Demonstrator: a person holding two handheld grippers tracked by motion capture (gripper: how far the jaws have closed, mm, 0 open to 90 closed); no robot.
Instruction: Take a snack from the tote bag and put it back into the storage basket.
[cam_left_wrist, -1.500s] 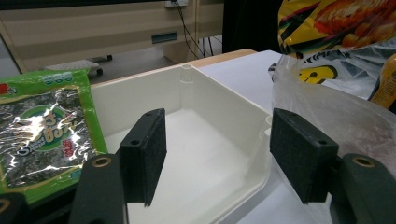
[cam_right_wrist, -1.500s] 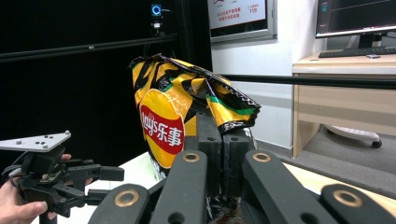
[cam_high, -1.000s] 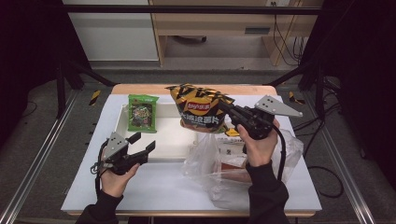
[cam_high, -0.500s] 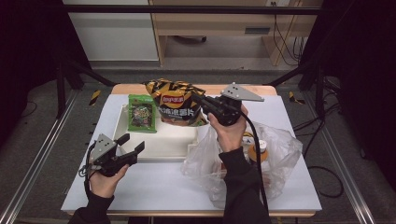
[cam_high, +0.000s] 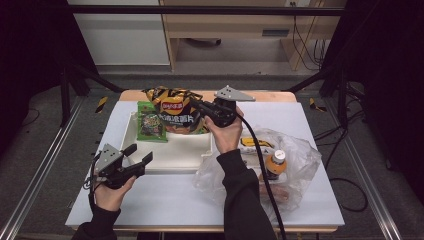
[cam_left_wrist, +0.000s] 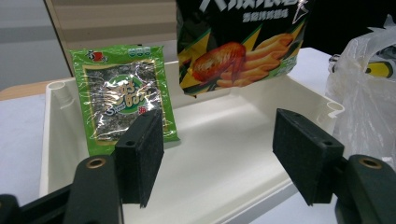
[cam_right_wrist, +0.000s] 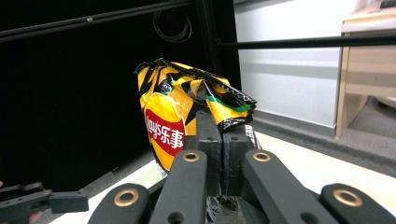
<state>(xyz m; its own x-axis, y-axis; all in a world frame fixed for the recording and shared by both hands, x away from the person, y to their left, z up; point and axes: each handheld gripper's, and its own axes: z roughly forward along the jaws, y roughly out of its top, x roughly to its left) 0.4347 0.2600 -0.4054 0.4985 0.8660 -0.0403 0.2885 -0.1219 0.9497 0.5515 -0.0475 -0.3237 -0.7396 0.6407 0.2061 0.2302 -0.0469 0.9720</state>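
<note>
**Chip bag held over the tray**

Your right gripper (cam_high: 202, 107) has its jaws clenched on the top edge of the chip bag (cam_high: 177, 112), which hangs above the far part of the white tray (cam_high: 187, 155). A green seaweed pack (cam_high: 150, 122) leans inside the tray at its far left corner, just beside the bag. Your left gripper (cam_high: 137, 155) sits by the tray's near left corner, jaws released and holding nothing. A plastic bag (cam_high: 295, 160) with a bottle (cam_high: 275, 162) lies right of the tray on the table (cam_high: 165, 205).

bright overhead light on the white table (cam_high: 300, 120), dark surround, soft focus in the high view, glare on the seaweed pack (cam_left_wrist: 122, 100), blurred near jaws
</note>
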